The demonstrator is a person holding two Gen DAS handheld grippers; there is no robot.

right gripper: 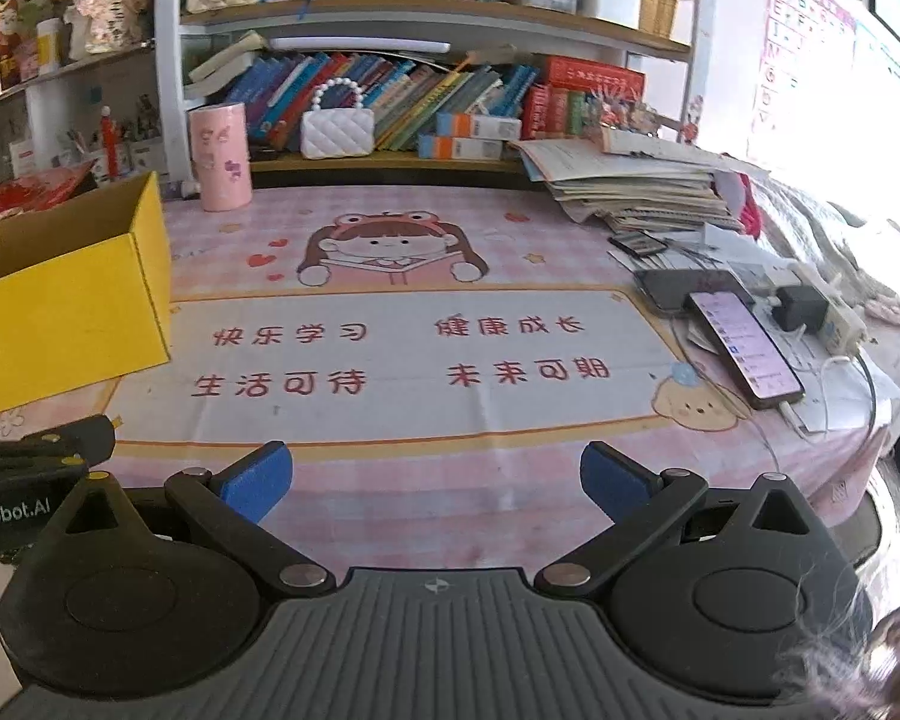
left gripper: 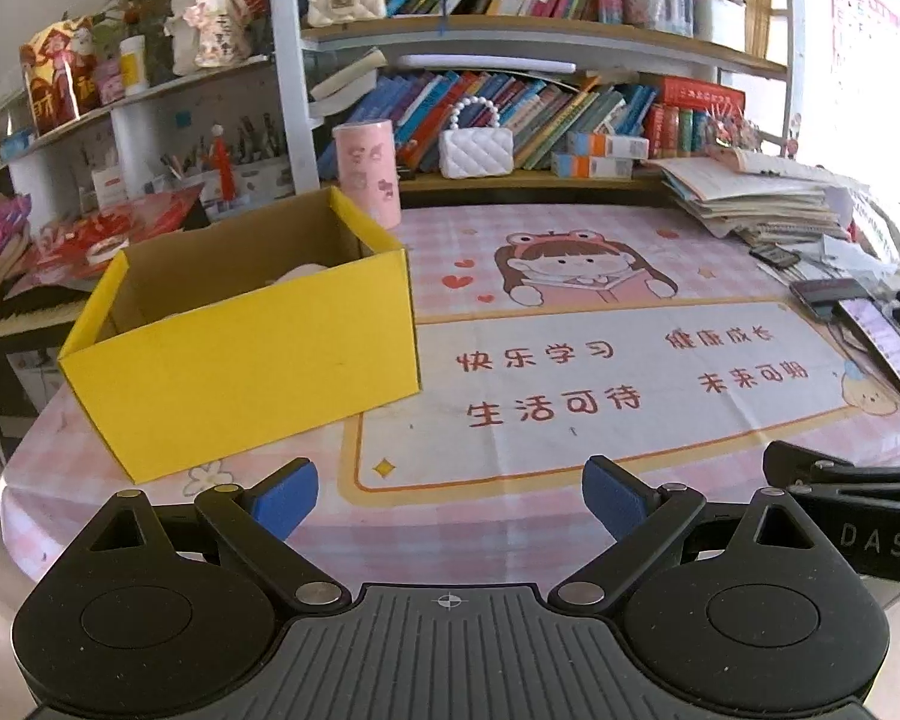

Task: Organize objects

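Left gripper (left gripper: 450, 498) jaws spread empty, right gripper (right gripper: 437, 480) likewise, bare mat (left gripper: 570, 396) ahead, yellow box (left gripper: 240, 354) at left edge.

This looks like a child's study corner at home. A table (right gripper: 720, 468) wears a pink checked cartoon cloth (right gripper: 390, 252) with a reading girl, backed by shelves of children's books (right gripper: 390, 90), small pearl-handled purses (right gripper: 336, 132) and pen pots (left gripper: 234, 156). Piled workbooks (right gripper: 642, 186), a phone (right gripper: 744, 348) and an alphabet chart (right gripper: 804, 36) fill the right side.
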